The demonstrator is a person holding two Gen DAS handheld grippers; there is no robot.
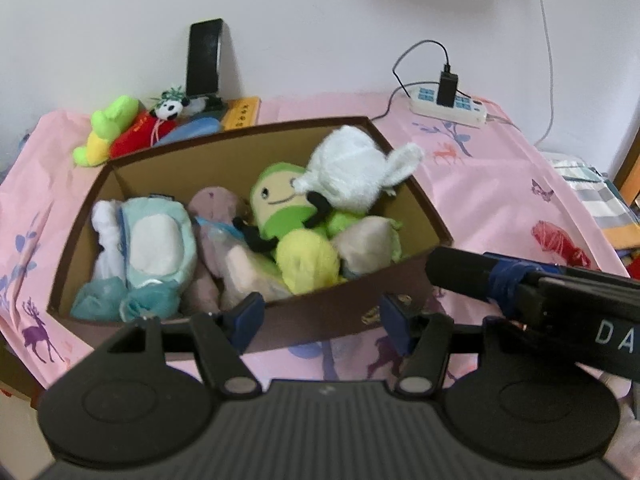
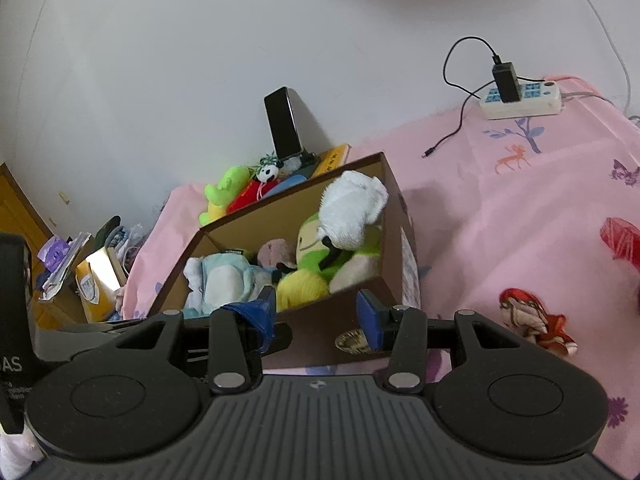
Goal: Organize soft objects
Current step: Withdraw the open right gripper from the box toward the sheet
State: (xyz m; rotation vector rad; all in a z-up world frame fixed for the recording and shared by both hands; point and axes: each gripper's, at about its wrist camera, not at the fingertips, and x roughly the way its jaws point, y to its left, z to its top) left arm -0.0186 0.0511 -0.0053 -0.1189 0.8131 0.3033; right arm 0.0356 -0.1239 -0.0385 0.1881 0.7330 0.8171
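Both grippers, left and right, gape empty just short of the brown box's near wall; pink bedsheet lies bare rightward. Letters "DA" show.

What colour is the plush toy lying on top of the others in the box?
White; the plush toy shows best in the left wrist view.

Left wrist view looks down over the box from its near side, close in, right wrist view perhaps slightly farther right, both sharing box, far wall
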